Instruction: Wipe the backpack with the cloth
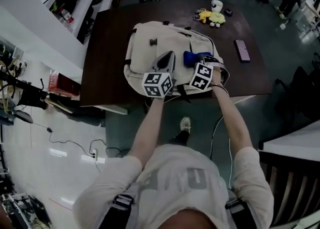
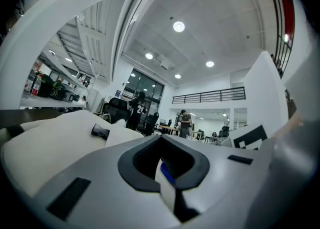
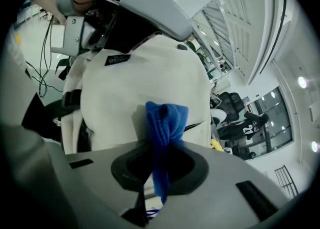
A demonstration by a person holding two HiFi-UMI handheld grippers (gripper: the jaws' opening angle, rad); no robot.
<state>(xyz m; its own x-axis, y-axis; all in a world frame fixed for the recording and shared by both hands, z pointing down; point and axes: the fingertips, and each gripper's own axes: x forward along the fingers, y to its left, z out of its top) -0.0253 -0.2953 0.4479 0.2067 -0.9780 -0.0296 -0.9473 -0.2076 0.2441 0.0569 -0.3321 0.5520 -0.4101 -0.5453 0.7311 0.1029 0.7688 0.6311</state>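
Observation:
A cream backpack (image 1: 150, 48) lies on the dark table (image 1: 107, 58). My left gripper (image 1: 167, 59) rests on its near half, jaws together, and a pale strip shows pinched between them in the left gripper view (image 2: 167, 175). The backpack (image 2: 50, 145) swells to the left of those jaws. My right gripper (image 1: 196, 64) is shut on a bunched blue cloth (image 1: 193, 58) at the backpack's right side. In the right gripper view the cloth (image 3: 165, 123) sticks out of the jaws (image 3: 157, 173) against the backpack's (image 3: 145, 78) cream panel. The left gripper (image 3: 125, 8) and a hand sit beyond it.
A dark phone (image 1: 242, 50) lies on the table's right part. A yellow toy (image 1: 215, 19) and a white cup (image 1: 216, 5) stand at the far edge. The table's near edge runs just under both grippers. A red box (image 1: 62, 84) sits on a low shelf at left.

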